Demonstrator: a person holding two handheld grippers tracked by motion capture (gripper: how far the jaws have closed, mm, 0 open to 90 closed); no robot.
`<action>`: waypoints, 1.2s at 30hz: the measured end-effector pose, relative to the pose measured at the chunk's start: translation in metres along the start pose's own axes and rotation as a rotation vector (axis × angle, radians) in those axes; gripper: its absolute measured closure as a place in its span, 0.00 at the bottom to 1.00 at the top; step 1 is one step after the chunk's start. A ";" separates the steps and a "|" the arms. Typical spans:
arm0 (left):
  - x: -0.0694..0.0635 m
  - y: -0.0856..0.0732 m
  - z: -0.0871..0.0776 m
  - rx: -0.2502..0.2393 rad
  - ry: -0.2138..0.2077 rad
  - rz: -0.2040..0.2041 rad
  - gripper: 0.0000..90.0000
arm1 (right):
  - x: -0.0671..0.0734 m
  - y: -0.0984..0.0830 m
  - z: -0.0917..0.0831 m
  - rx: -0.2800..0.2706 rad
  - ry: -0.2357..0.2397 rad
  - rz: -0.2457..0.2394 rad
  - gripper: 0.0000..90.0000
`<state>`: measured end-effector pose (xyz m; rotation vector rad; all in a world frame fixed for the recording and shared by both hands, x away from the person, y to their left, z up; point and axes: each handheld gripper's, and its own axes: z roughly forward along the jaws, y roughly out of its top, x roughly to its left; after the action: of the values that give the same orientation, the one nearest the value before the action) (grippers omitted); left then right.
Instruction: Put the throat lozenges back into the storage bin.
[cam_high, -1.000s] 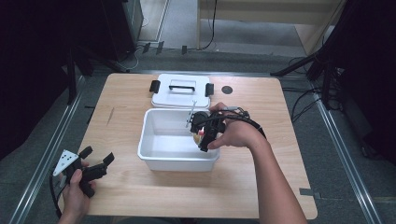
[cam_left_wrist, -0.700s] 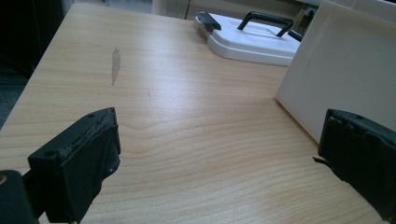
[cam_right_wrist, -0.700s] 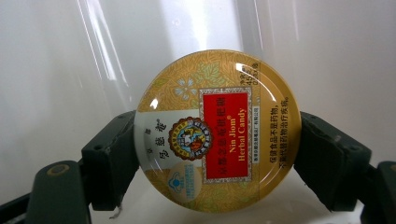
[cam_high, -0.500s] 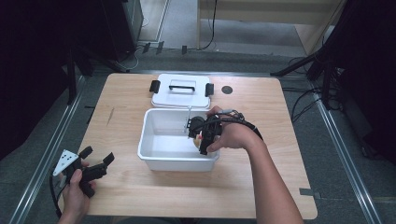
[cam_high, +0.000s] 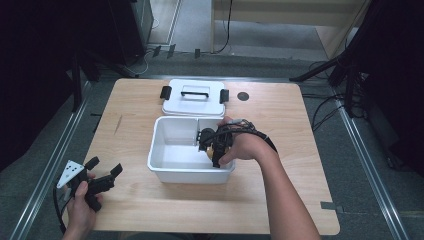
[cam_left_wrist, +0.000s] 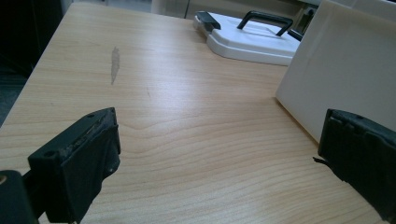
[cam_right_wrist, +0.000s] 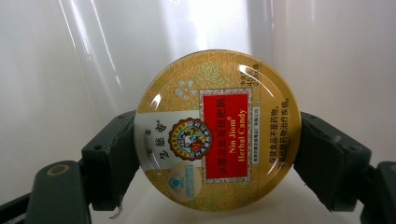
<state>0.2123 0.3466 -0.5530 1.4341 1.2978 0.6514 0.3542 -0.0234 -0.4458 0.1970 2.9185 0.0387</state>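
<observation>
light: bright table, dark surround | glare: tin (cam_right_wrist: 217, 128) lid | focus: soft
</observation>
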 end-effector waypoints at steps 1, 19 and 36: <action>0.000 0.000 0.000 -0.001 0.000 -0.002 0.00 | 0.000 0.000 0.000 0.000 0.000 0.000 0.23; 0.001 0.000 0.000 0.003 0.000 -0.005 0.00 | 0.000 0.006 0.007 0.057 -0.017 0.033 0.22; 0.001 0.000 0.000 0.001 0.000 -0.009 0.00 | -0.001 -0.005 -0.022 -0.076 -0.036 0.061 0.32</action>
<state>0.2127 0.3471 -0.5531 1.4283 1.3042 0.6446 0.3498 -0.0285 -0.4240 0.2709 2.8686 0.1540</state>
